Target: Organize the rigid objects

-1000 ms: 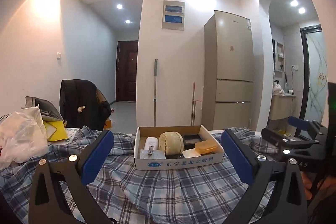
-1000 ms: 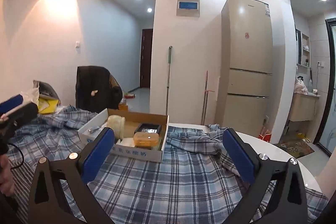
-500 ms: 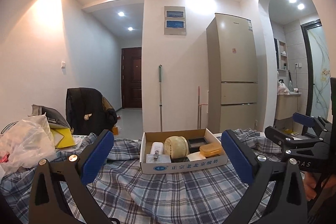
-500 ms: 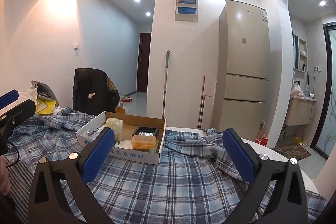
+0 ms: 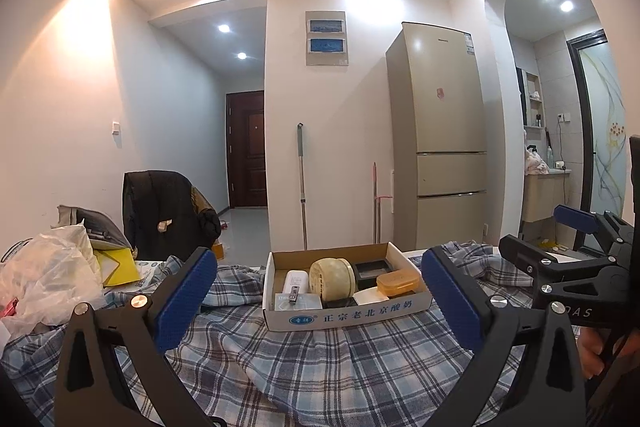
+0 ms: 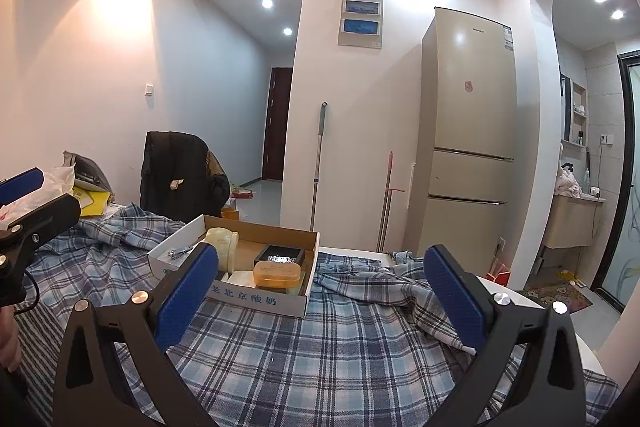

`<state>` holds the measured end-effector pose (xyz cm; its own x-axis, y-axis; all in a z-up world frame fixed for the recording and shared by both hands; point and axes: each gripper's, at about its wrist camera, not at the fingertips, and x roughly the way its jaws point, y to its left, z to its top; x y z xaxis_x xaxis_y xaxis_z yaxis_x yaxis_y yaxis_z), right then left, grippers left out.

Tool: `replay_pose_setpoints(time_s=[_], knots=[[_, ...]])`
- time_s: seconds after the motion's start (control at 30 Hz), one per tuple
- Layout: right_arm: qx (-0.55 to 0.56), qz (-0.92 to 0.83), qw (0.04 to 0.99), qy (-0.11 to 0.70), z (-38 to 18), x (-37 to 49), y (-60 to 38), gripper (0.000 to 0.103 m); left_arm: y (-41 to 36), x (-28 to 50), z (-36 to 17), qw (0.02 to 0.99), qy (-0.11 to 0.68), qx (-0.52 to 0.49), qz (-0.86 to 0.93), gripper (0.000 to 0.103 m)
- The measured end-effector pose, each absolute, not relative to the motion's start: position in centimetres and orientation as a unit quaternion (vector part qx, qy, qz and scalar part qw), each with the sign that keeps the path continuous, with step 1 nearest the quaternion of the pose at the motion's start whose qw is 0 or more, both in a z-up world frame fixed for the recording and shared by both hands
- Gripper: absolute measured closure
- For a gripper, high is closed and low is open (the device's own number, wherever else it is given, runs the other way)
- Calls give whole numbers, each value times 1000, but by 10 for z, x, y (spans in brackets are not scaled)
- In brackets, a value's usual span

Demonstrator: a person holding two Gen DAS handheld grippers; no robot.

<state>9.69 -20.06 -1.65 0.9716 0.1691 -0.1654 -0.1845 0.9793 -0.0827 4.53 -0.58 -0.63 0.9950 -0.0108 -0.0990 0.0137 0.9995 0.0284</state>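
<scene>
A shallow cardboard box (image 5: 348, 317) (image 6: 264, 297) sits on the plaid cloth (image 5: 304, 359). Inside lie a cream round jar (image 5: 332, 279) (image 6: 222, 241), an orange lidded case (image 5: 398, 282) (image 6: 276, 273), a black tray (image 5: 370, 269) (image 6: 280, 254), a white bottle (image 5: 295, 281) and a small metal clipper (image 6: 182, 251). My left gripper (image 5: 316, 303) is open, held back from the box with nothing between its fingers. My right gripper (image 6: 320, 291) is open too, to the right of the box, and shows as a black frame at the right edge of the left wrist view.
A white plastic bag (image 5: 48, 275) and yellow paper (image 5: 116, 267) lie at the table's left. A chair with a dark jacket (image 5: 168, 215) stands behind. A fridge (image 5: 440, 135), a mop (image 5: 302, 183) and the table's white edge (image 6: 516, 297) are beyond.
Both views have tilted upward a little, so the box sits lower in frame. Both grippers stay open and empty.
</scene>
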Motion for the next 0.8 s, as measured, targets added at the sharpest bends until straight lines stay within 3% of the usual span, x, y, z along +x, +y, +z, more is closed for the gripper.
replay_pose_setpoints(time_s=[0.8], knots=[[-50, 90, 991, 81, -18, 97, -200, 0, -10, 46, -9, 999, 44, 28, -9, 0]])
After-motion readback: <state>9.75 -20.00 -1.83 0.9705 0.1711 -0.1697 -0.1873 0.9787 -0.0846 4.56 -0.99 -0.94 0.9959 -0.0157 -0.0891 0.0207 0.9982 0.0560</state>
